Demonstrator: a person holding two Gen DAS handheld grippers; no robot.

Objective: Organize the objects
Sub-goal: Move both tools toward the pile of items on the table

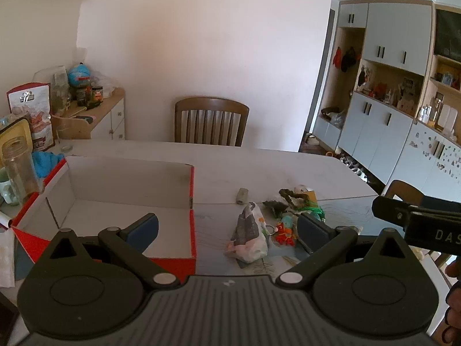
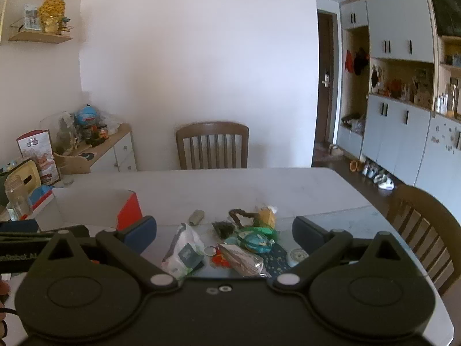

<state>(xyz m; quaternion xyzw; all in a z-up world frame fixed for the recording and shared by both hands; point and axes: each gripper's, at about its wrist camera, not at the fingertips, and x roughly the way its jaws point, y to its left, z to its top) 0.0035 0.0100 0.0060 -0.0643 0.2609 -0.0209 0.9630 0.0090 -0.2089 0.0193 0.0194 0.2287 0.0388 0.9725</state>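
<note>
Progress looks close to zero, as I judge it: the red cardboard box [image 1: 115, 201] with white inside stands open on the left part of the white table [image 1: 259, 161], and in the left wrist view I see nothing in the part of its floor that shows. All the small things lie in one loose heap on the table, to the right of the box and apart from it. In this heap there is a crumpled white plastic bag [image 1: 249, 235] nearest to the box, a red keychain toy [image 1: 283, 233] just beside it, a teal pouch [image 2: 255, 240], a yellow packet [image 2: 266, 216] at the far side, and a dark twisted piece [image 2: 239, 214]. A small grey cylinder [image 1: 242, 195] lies alone, a little farther away.

The left gripper [image 1: 227, 227] has its jaws wide apart and holds nothing; the bag lies between its fingers in the view, but lower, on the table. The right gripper [image 2: 224, 230] is also wide open and empty, and the heap sits directly ahead of it, between its two fingers, not touched. What is left, I think, is to carry each thing into the box.
</note>
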